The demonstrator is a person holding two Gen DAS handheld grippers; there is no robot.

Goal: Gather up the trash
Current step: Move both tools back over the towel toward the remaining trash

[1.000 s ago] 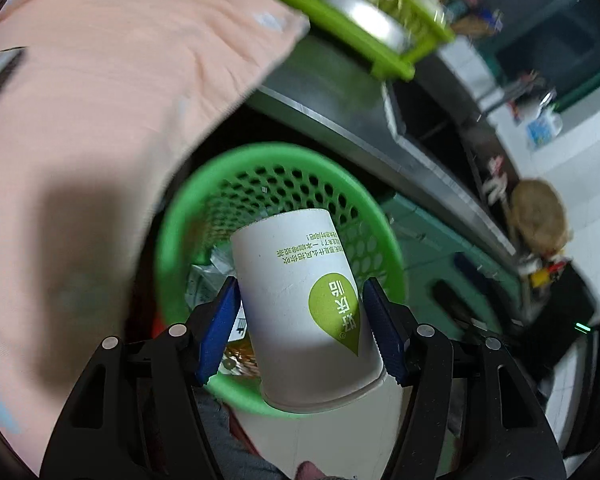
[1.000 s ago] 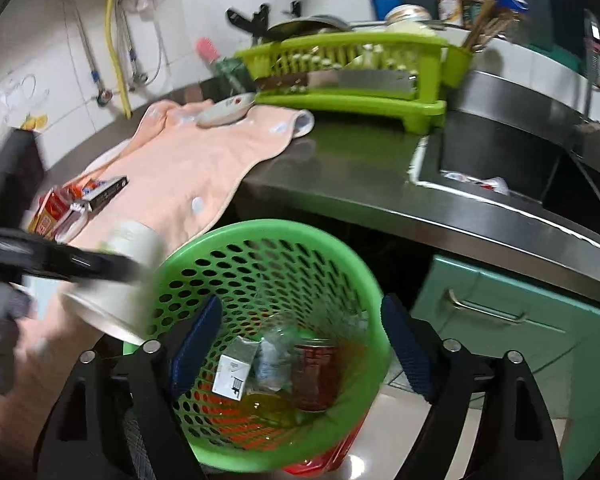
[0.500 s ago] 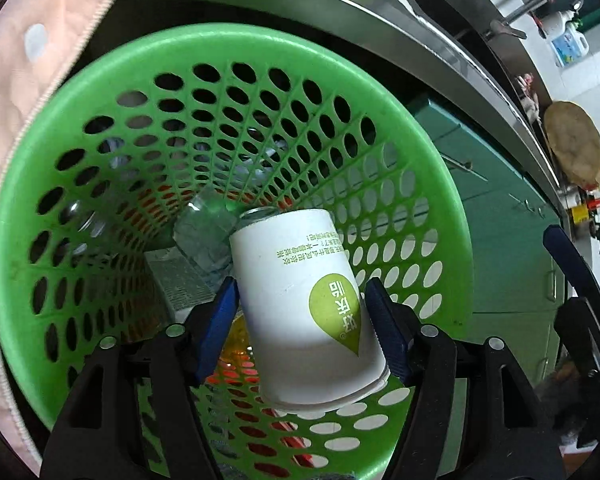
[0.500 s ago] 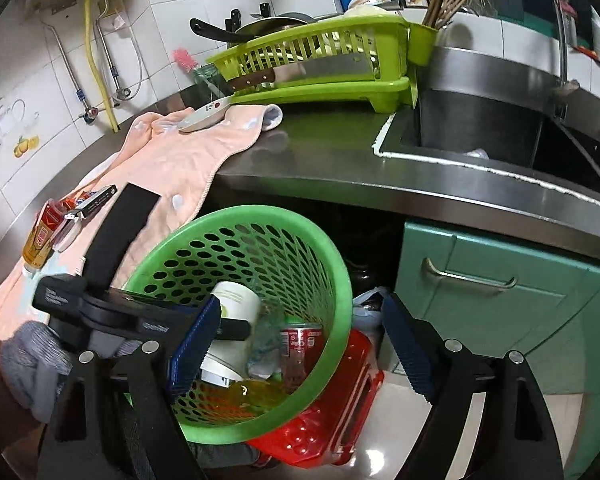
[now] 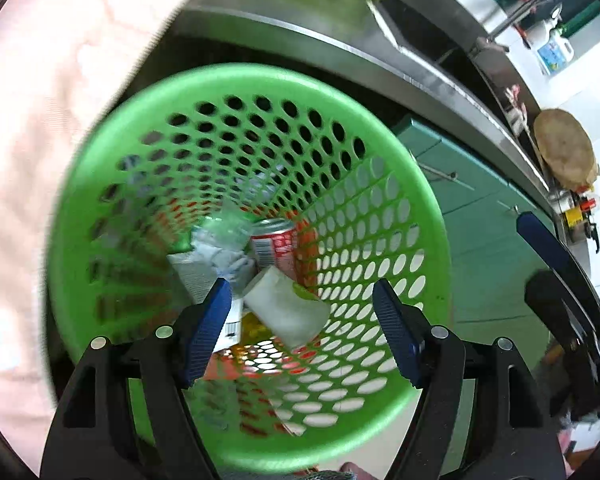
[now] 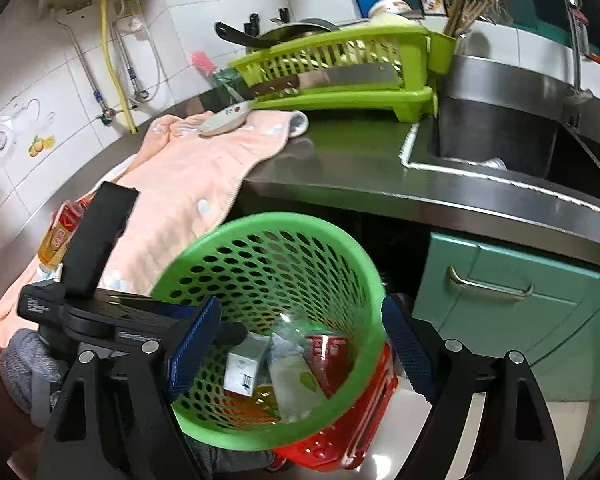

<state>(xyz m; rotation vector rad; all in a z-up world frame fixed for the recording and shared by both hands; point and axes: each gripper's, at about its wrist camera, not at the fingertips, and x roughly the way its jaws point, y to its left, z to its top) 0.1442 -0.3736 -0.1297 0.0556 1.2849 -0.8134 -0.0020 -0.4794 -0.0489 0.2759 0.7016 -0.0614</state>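
Green and perforated, the basket (image 5: 384, 184) held the white paper cup (image 5: 282, 310) on its side beside a red can (image 5: 276, 242). Above the rim, the left gripper (image 5: 302, 334) had just opened its jaws, nothing pressed between them; the right gripper (image 6: 300, 354) stood wide around the basket's far rim.

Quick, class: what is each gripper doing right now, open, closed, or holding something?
Left gripper: open, jaws just widened; the paper cup lies loose in the green basket.
Right gripper: open, holding nothing.
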